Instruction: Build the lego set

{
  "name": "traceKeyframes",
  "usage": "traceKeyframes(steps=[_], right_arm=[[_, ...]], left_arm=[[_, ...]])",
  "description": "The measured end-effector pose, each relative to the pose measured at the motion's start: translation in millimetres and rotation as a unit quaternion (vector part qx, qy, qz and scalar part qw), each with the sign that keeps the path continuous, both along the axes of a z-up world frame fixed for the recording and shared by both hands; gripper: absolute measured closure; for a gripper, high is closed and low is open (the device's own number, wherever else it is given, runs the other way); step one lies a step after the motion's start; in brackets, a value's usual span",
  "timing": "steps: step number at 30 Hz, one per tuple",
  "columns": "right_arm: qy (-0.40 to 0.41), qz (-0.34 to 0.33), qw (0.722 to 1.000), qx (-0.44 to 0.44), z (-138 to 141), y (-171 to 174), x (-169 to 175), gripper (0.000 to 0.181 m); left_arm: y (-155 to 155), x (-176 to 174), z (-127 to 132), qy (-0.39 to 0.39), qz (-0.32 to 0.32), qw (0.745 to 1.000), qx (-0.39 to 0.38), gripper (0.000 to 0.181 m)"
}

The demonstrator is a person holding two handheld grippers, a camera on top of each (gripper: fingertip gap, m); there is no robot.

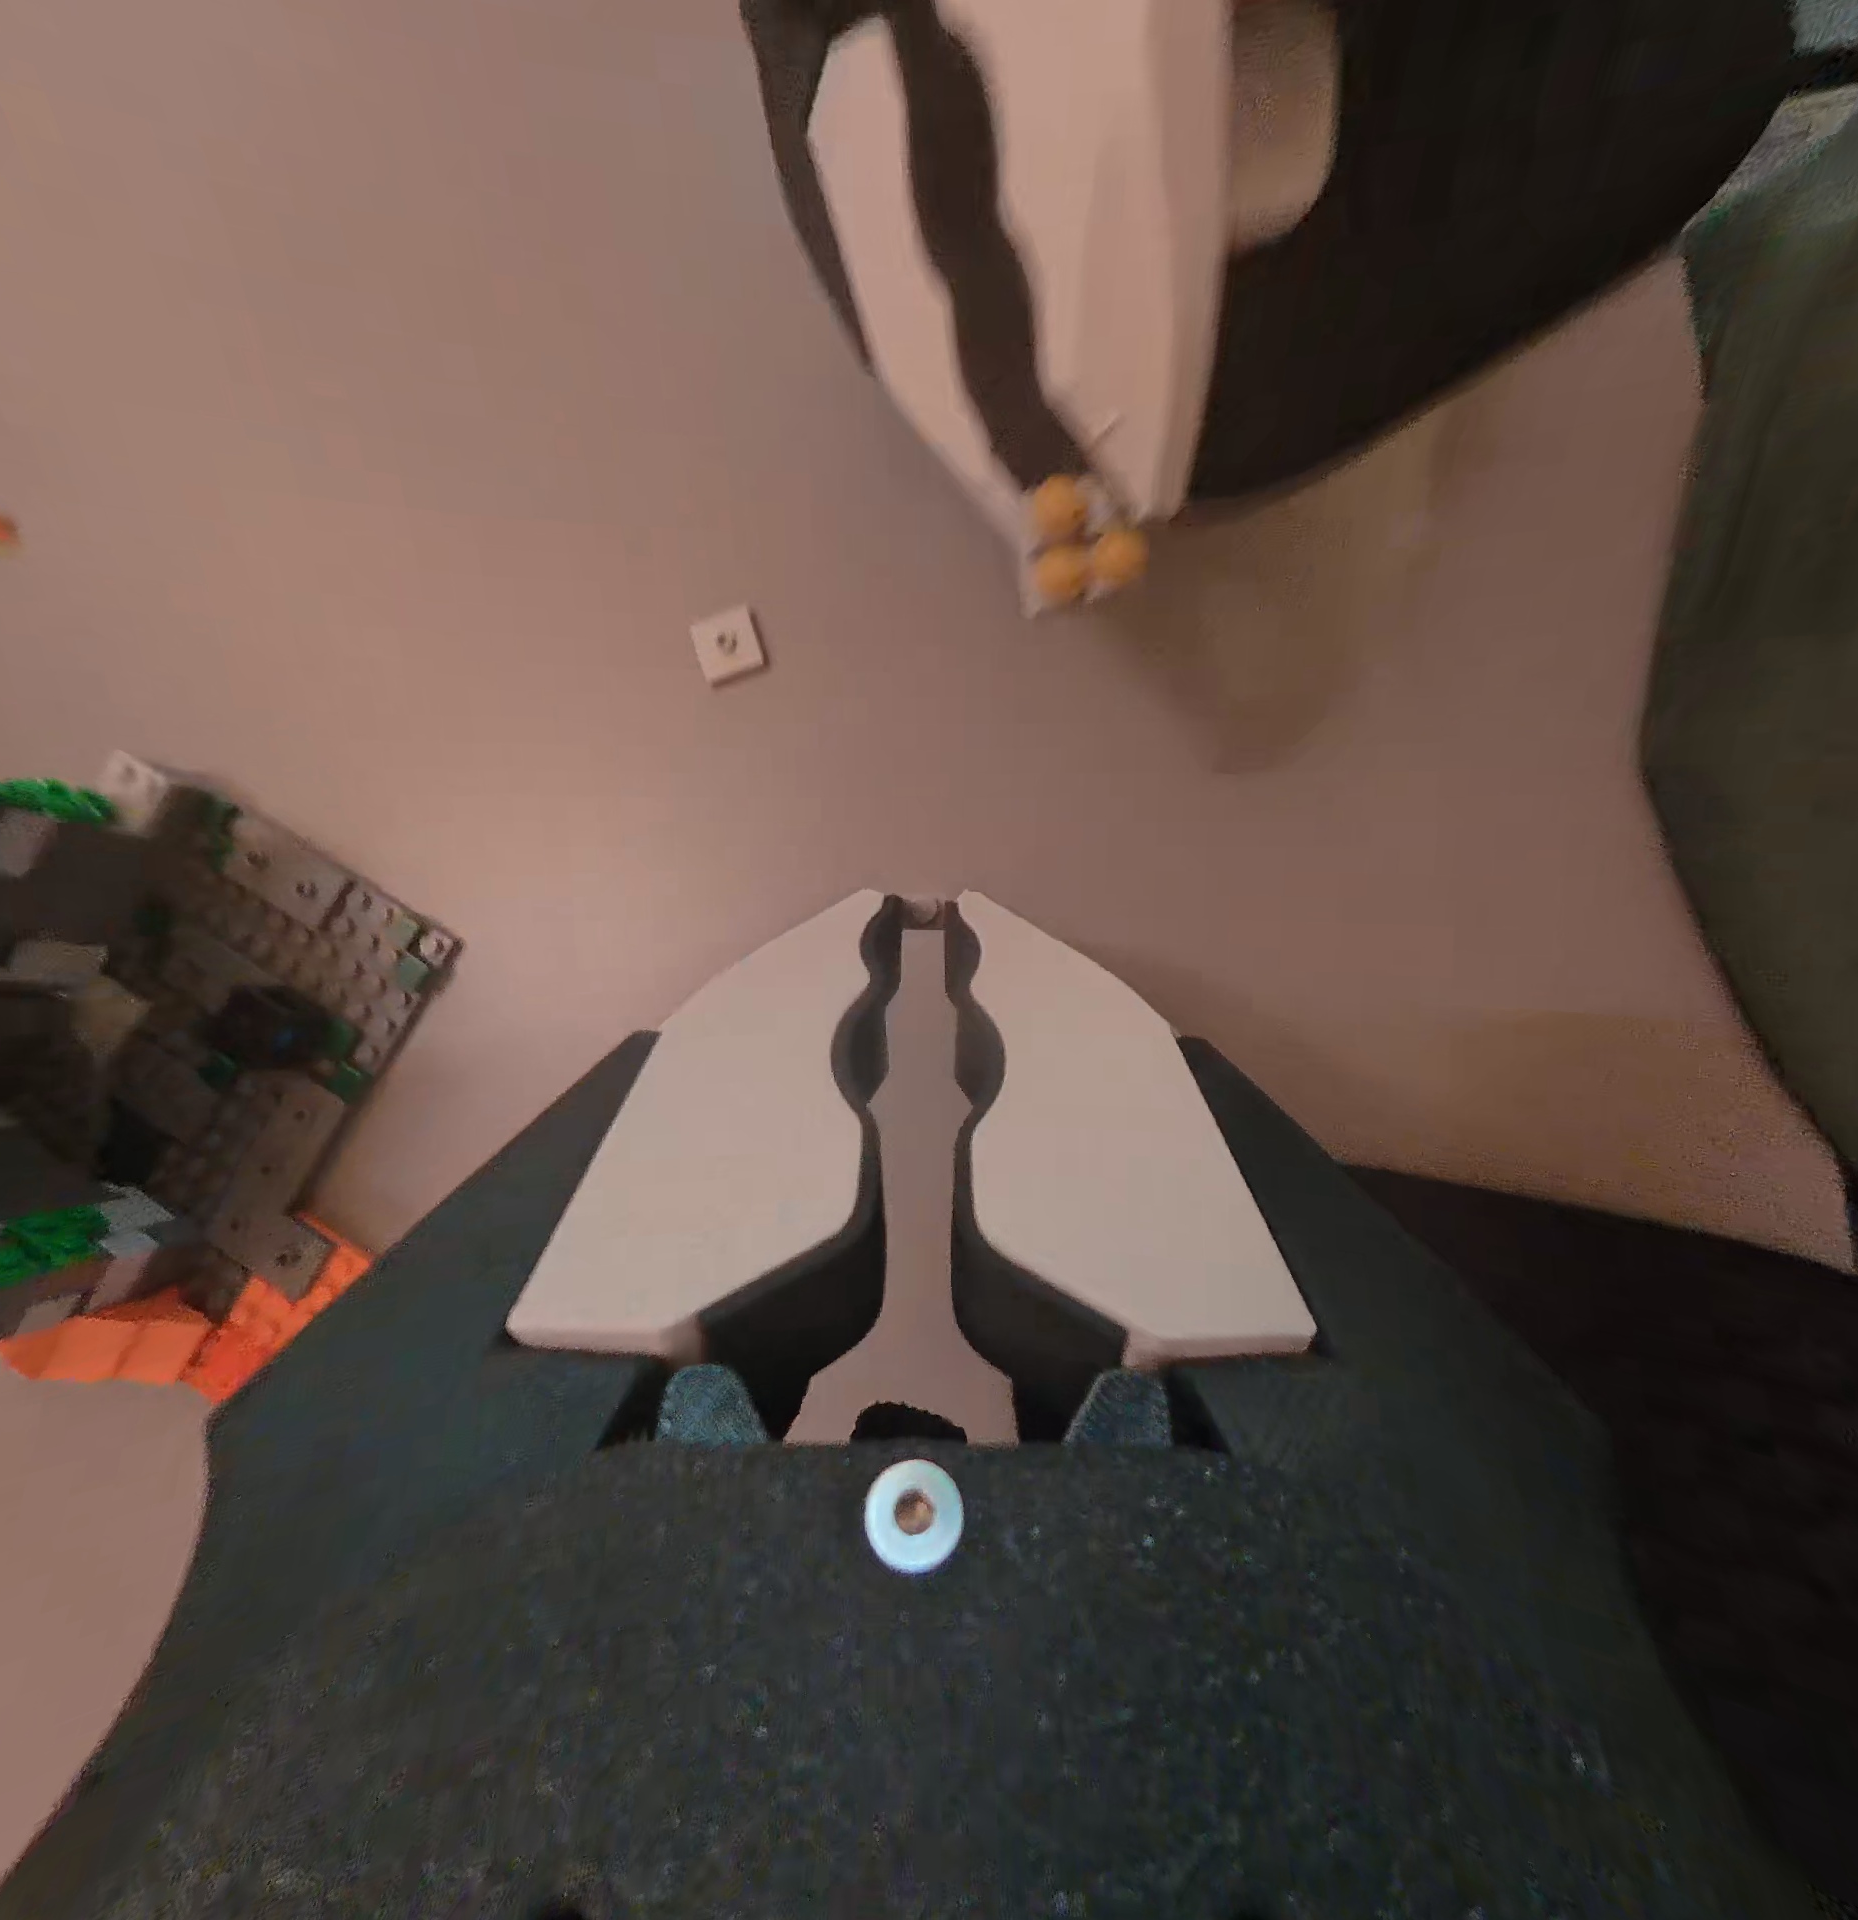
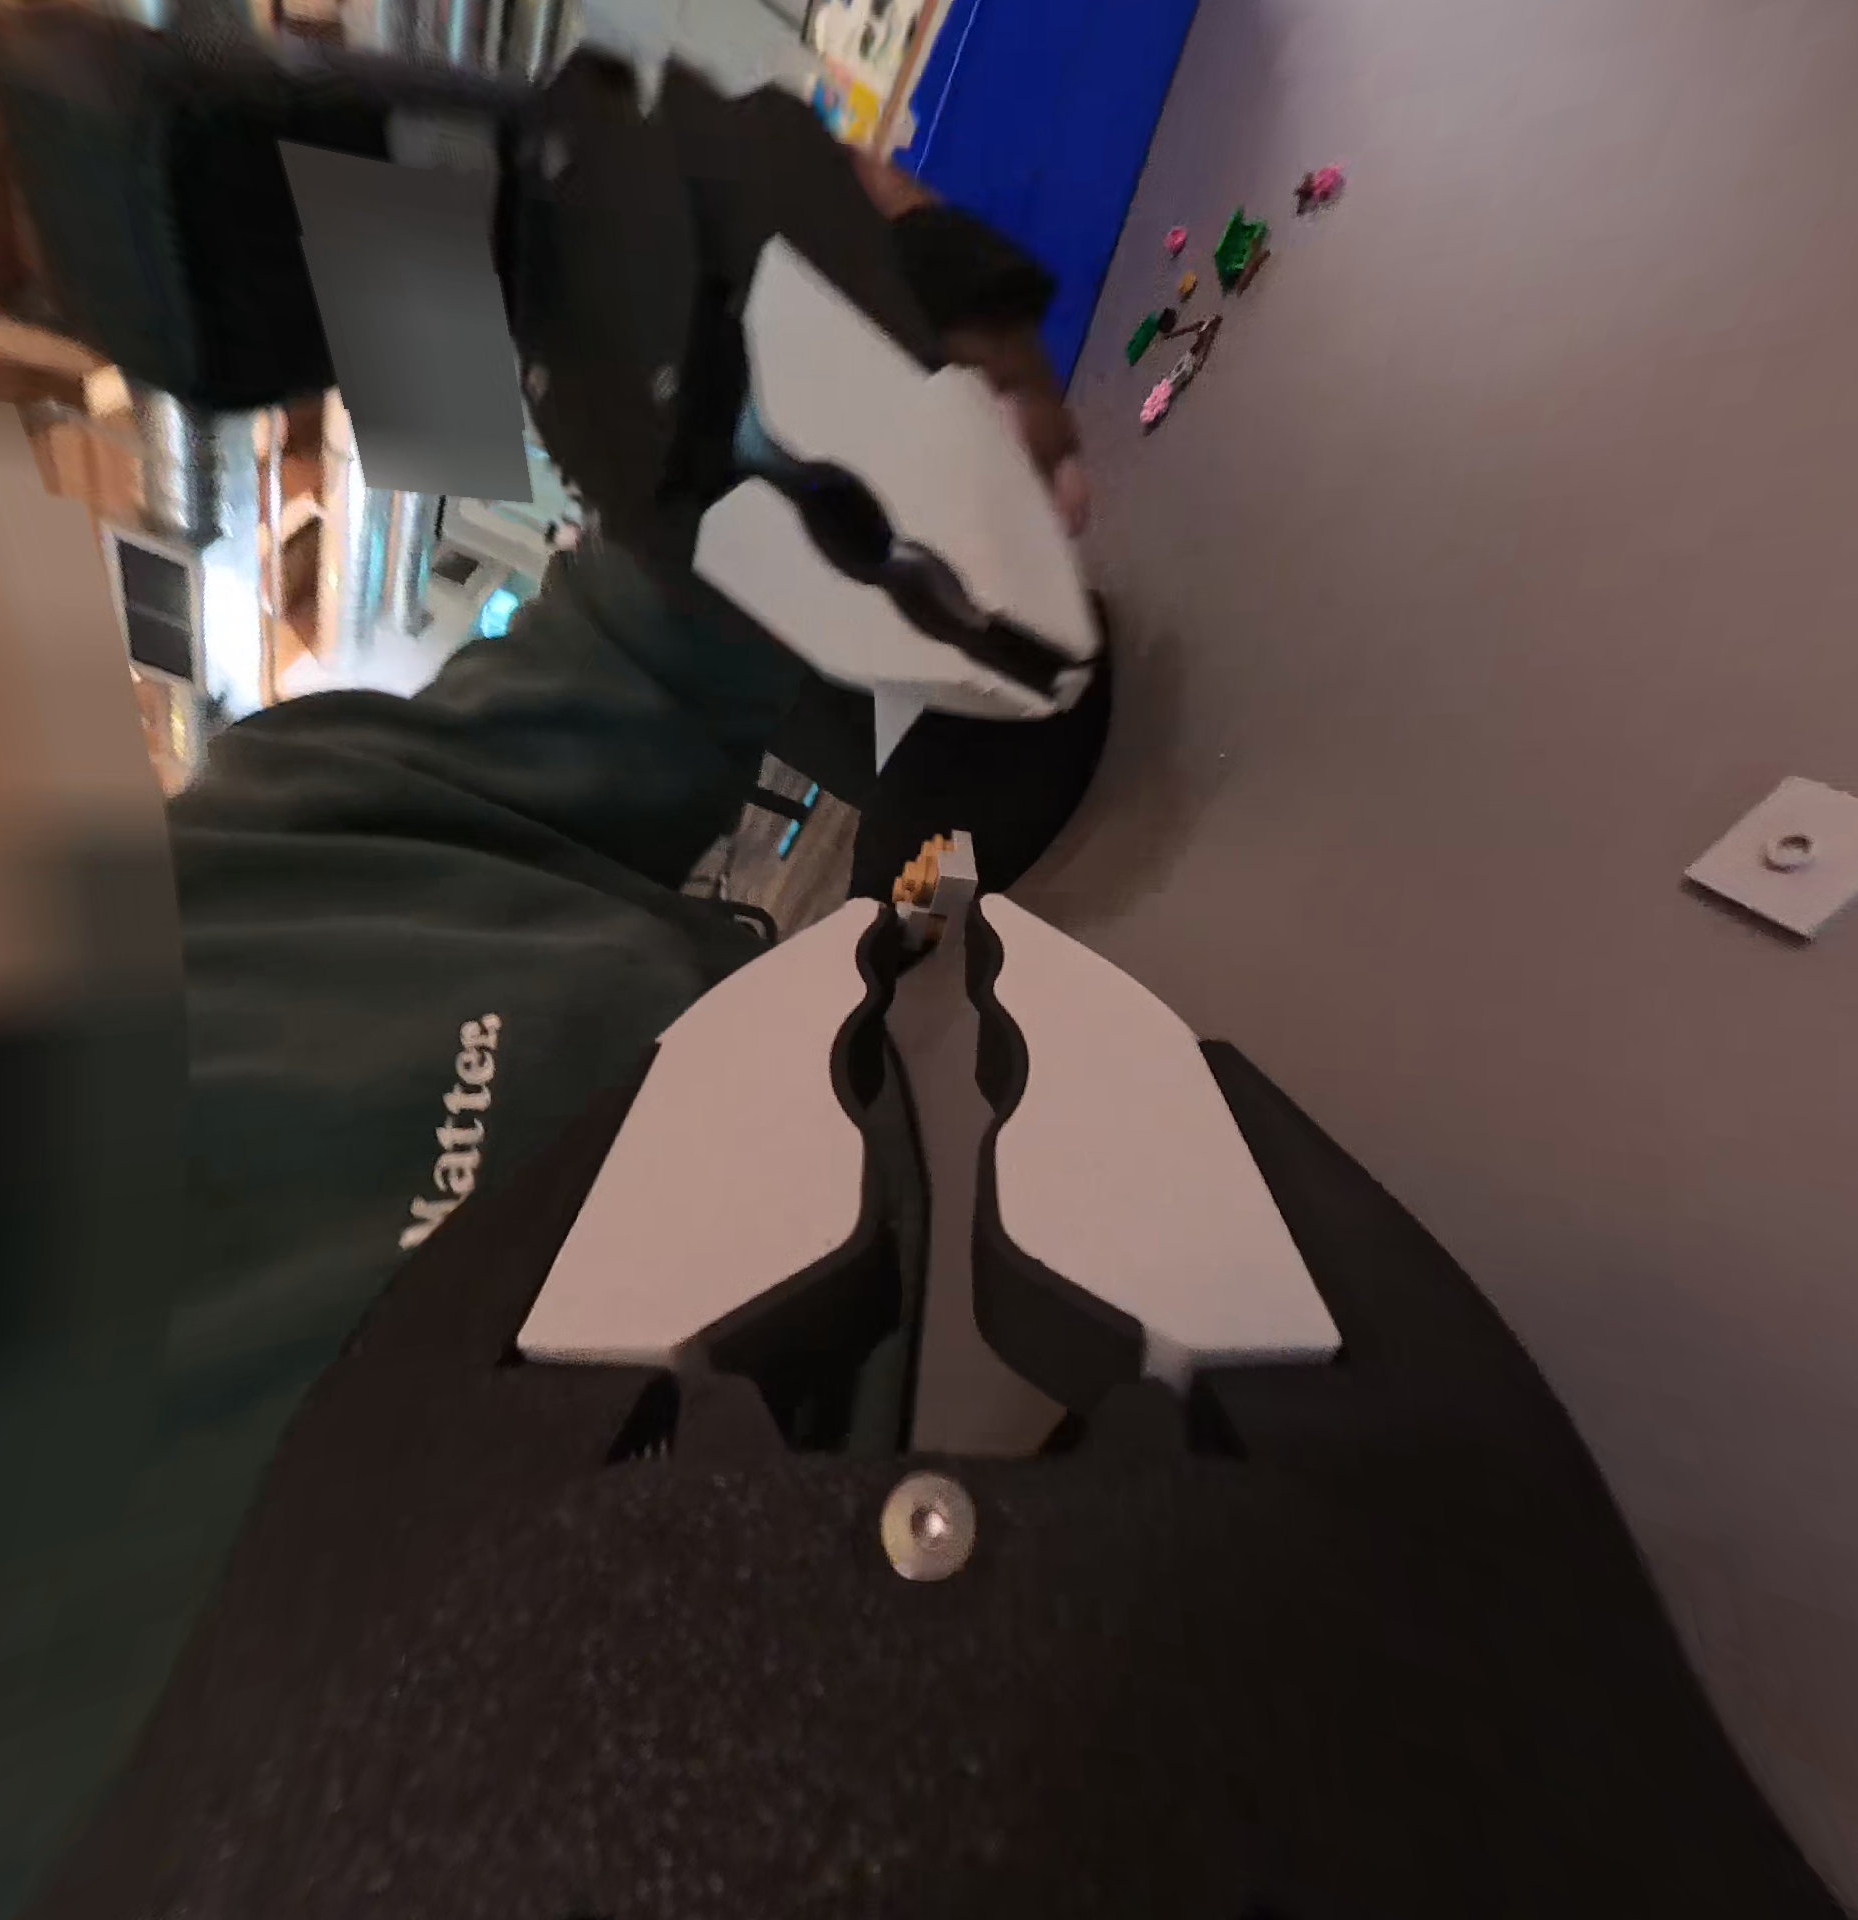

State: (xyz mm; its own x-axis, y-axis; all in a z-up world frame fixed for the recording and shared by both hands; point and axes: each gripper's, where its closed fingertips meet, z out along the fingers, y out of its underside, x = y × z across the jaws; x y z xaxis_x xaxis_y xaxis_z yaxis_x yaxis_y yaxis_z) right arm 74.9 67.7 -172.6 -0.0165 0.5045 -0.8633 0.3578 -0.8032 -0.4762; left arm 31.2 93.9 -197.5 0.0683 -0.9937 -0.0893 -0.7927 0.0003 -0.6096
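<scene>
Model [image 1: 177,1049] sat at 9 o'clock, partly cut off. Left gripper [image 1: 920,906] was pinching 1 tiny stud [image 1: 921,910], barely visible; it could pop out. Right gripper [image 1: 1086,520], at 1 o'clock, was clamped on a small plate with 3 tan studs [image 1: 1086,540], blurry; the thin grip might twist.

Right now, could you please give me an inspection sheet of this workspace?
Surface: grey tabletop, mostly bare.
Job's things: part-built lego model with green foliage and an orange base at the left; loose grey square tile with one centre stud.
Clutter: small pink, green and brown pieces scattered far off.
Grippers: left tool pinching a tiny grey piece; right tool shut on a grey piece with tan studs.
Cables: nothing seen.
Surroundings: blue box; person's dark green sleeve.
</scene>
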Motion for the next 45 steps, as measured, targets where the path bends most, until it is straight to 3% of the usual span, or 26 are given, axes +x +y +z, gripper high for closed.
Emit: traceKeyframes(steps=[6,10,32,45], right_arm=[[0.008,-0.069,0.994,-0.084,2.0,14.6,-9.1,0.169],[-0.004,-0.091,0.991,-0.093,-5.0,15.5,-15.1,0.169],[0.041,-0.096,0.988,-0.116,-2.9,12.3,-27.3,0.169],[0.097,-0.112,0.979,-0.138,11.7,18.3,-23.5,0.17]], left_arm=[[-10.9,15.7,23.3,-0.017,0.006,1.0,0.018,0.174],[-5.0,14.6,26.5,-0.007,0.015,1.0,0.022,0.174],[-4.1,22.1,22.3,0.035,-0.008,0.999,0.004,0.174],[1.3,24.4,35.1,0.032,0.008,0.999,0.005,0.174]])
